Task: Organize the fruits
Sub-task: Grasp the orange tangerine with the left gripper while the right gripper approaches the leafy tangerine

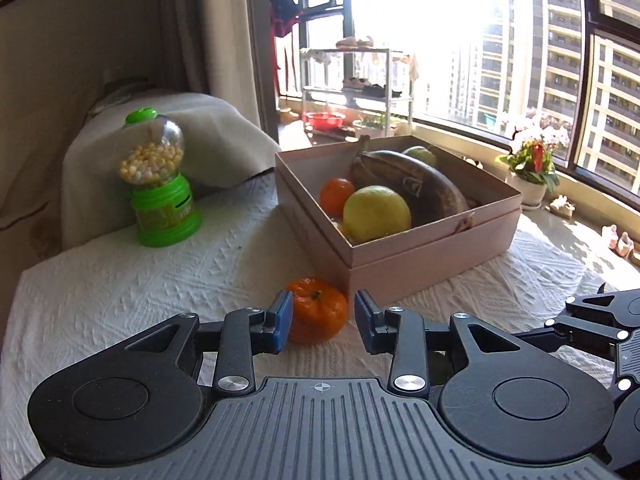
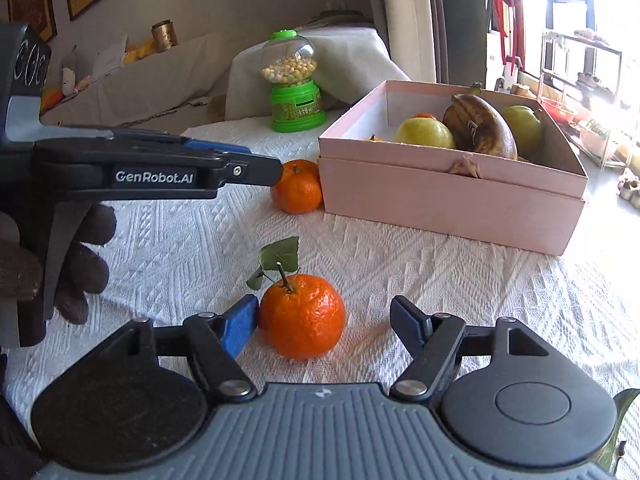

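**Lining up on two mandarins beside the fruit box**

Looking along my left gripper [image 1: 322, 316], I am seeing its blue pads standing apart around a plain mandarin [image 1: 317, 310] that is sitting on the white textured cloth [image 1: 120, 292], just in front of the near corner of the pink box [image 1: 432, 256]. The left pad looks to be touching or almost touching the fruit's skin — I cannot tell which — while the right pad is standing clear of it. Nothing is being squeezed yet.

Through the right wrist camera, my right gripper [image 2: 324, 326] is also spread wide, and a second mandarin [image 2: 303, 316], this one carrying a stem and green leaves [image 2: 280, 258], is lying between its fingers. It is sitting against the left blue pad, with open cloth between it and the right one. Farther off in this view the left gripper is reaching in from the side, its tip over the first mandarin next to the box wall, with a dark-gloved hand [image 2: 80, 264] wrapped round the handle.

Inside the box I am making out a yellow lemon-like fruit [image 1: 377, 213], a small orange [image 1: 337, 196], a heavily browned banana [image 1: 416, 184] and a green pear [image 2: 522, 124]. A green candy dispenser [image 1: 160, 182] is standing on the cloth well to the left of the box.
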{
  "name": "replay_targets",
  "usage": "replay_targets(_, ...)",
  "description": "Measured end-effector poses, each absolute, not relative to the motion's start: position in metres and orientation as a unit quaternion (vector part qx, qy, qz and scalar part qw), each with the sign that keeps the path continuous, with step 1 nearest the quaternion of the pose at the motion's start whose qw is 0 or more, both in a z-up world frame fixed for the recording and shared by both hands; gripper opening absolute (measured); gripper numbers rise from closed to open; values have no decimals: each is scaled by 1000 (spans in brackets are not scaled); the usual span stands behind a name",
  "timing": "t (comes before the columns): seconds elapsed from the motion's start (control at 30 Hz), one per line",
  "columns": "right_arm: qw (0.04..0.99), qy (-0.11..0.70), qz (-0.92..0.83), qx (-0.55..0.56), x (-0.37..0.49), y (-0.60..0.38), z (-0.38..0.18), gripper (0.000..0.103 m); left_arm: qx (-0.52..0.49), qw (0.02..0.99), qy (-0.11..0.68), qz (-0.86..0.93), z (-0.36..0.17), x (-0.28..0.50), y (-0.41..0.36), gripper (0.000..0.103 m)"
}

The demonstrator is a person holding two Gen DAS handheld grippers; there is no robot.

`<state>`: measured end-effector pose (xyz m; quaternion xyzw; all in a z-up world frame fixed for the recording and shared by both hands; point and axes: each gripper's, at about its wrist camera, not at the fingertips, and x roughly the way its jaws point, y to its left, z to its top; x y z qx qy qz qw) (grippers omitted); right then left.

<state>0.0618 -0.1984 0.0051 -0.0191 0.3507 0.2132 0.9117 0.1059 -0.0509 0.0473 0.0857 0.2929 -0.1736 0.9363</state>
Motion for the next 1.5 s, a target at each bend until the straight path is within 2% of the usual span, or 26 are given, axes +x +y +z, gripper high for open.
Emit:
replay_targets(0.1,913,345,216,-25,59,-197,4,79,88,931,310,-171,40,113,-57,39)
replay_targets(0.43,913,344,215,-40,55,-191,2,86,68,923,325,-195,38,116,-55,57)
replay_targets(1.1,912,345,215,-48,55,-188,1,90,13,925,337,-177,36,138,-33,54)
replay_targets(1.3,912,345,215,-49,54,-188,1,90,41,924,336,-180,29,143,-42,56)
replay_targets(1.5,912,345,216,-48,54,-188,1,91,24,924,336,-182,32,131,-33,54)
